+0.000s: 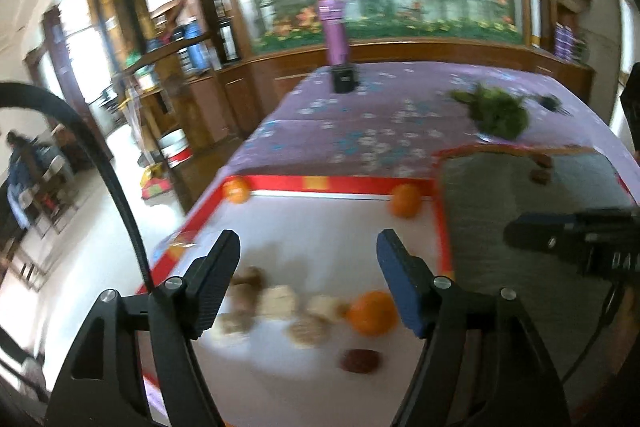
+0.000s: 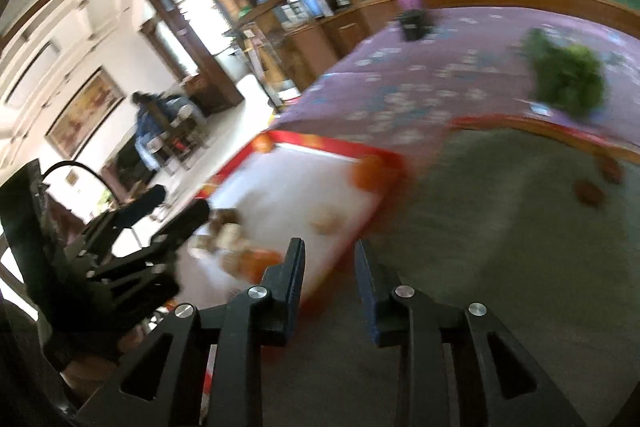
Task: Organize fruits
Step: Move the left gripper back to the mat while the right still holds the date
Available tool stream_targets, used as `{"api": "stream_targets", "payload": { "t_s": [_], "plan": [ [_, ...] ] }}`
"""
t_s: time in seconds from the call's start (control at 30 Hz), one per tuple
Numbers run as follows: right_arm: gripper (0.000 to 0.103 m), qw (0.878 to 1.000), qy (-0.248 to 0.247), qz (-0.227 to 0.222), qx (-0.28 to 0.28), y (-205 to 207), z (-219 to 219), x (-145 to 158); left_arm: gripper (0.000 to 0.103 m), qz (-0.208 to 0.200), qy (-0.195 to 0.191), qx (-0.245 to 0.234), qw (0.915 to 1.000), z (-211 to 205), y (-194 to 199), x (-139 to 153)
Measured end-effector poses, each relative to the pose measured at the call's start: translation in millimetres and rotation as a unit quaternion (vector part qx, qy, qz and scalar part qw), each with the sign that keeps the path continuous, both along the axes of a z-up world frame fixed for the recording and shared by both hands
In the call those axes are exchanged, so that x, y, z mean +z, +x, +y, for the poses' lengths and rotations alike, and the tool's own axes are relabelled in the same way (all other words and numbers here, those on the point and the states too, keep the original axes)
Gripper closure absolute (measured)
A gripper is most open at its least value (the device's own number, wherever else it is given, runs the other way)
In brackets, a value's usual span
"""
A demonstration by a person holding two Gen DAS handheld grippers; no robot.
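Note:
A white mat with a red border (image 1: 344, 185) lies on the table and carries several fruits. An orange (image 1: 373, 313) sits near my left gripper (image 1: 308, 255), beside several pale brown fruits (image 1: 280, 303) and a dark red fruit (image 1: 359, 361). Two more oranges (image 1: 406, 201) (image 1: 236, 190) sit at the mat's far corners. My left gripper is open and empty above the mat. My right gripper (image 2: 330, 259) is open and empty, over the edge between the mat (image 2: 332, 155) and a grey mat (image 2: 500, 227). Both views are blurred.
The grey mat (image 1: 520, 211) holds small brown fruits (image 1: 540, 174) at its far side. A green leafy bunch (image 1: 500, 113) lies on the purple floral tablecloth (image 1: 360, 119). A purple bottle on a black stand (image 1: 338, 39) is at the table's far edge.

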State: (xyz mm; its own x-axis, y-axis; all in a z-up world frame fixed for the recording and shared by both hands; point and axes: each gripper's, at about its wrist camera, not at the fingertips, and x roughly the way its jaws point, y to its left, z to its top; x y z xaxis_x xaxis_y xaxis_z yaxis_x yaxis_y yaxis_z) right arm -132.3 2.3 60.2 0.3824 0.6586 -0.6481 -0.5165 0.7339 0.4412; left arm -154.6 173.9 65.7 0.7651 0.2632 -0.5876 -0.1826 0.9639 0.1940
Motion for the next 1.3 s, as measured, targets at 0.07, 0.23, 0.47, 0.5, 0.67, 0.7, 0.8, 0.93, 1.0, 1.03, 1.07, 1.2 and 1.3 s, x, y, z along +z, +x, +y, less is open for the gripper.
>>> {"api": "stream_targets", "payload": {
  "t_s": [0.07, 0.23, 0.47, 0.5, 0.67, 0.7, 0.8, 0.93, 1.0, 1.03, 1.07, 1.2, 1.3],
  "plan": [
    [0.074, 1.0, -0.005, -0.001, -0.03, 4.2, -35.0, -1.3, 0.031, 0.005, 0.001, -0.025, 0.9997, -17.8, 7.0, 0.2],
    [0.071, 0.994, -0.025, -0.002, -0.11, 21.5, -119.9, -3.3, 0.028, 0.022, -0.005, -0.082, 0.9963, -59.5, 30.6, 3.0],
    [0.069, 0.988, -0.06, -0.006, -0.139, 73.6, -153.2, -2.7, 0.028, 0.04, 0.001, -0.117, 0.9924, -102.0, 61.5, 9.3],
    [0.069, 0.988, -0.066, -0.007, -0.139, 81.2, -152.0, -4.5, 0.028, 0.04, 0.003, -0.119, 0.992, -105.3, 62.4, 9.9],
    [0.069, 0.987, -0.065, 0.02, -0.146, 118.3, -139.0, -23.9, 0.028, 0.057, 0.016, -0.134, 0.9892, -117.4, 68.8, 3.5],
    [0.069, 0.987, -0.07, 0.018, -0.146, 123.7, -133.0, -26.3, 0.028, 0.06, 0.017, -0.136, 0.9888, -118.7, 70.3, 1.8],
    [0.072, 0.983, -0.117, 0.024, -0.141, 136.9, -113.4, -38.8, 0.028, 0.068, 0.018, -0.14, 0.9876, -121.9, 72.3, -0.1],
    [0.083, 0.978, -0.152, -0.003, -0.145, 136.8, -106.4, -40.0, 0.028, 0.073, 0.02, -0.148, 0.986, -127.9, 74.8, 1.0],
    [0.083, 0.98, -0.136, 0.009, -0.143, 132.9, -116.5, -41.0, 0.028, 0.074, 0.013, -0.16, 0.9843, -131.8, 77.5, 1.8],
    [0.083, 0.981, -0.126, 0.019, -0.149, 130.2, -124.3, -40.7, 0.028, 0.075, 0.009, -0.167, 0.983, -134.3, 79.5, 1.9],
    [0.083, 0.981, -0.106, 0.036, -0.156, 126.9, -134.6, -39.4, 0.028, 0.079, 0.007, -0.174, 0.9816, -137.9, 84.5, 0.8],
    [0.083, 0.979, -0.046, 0.087, -0.176, 107.2, -179.6, -37.5, 0.028, 0.091, 0.005, -0.197, 0.9762, -154.8, 108.8, -8.5],
    [0.082, 0.975, -0.045, 0.101, -0.194, 93.5, -204.8, -45.0, 0.028, 0.113, -0.003, -0.217, 0.9696, -169.8, 131.1, -21.3]
  ]
}}
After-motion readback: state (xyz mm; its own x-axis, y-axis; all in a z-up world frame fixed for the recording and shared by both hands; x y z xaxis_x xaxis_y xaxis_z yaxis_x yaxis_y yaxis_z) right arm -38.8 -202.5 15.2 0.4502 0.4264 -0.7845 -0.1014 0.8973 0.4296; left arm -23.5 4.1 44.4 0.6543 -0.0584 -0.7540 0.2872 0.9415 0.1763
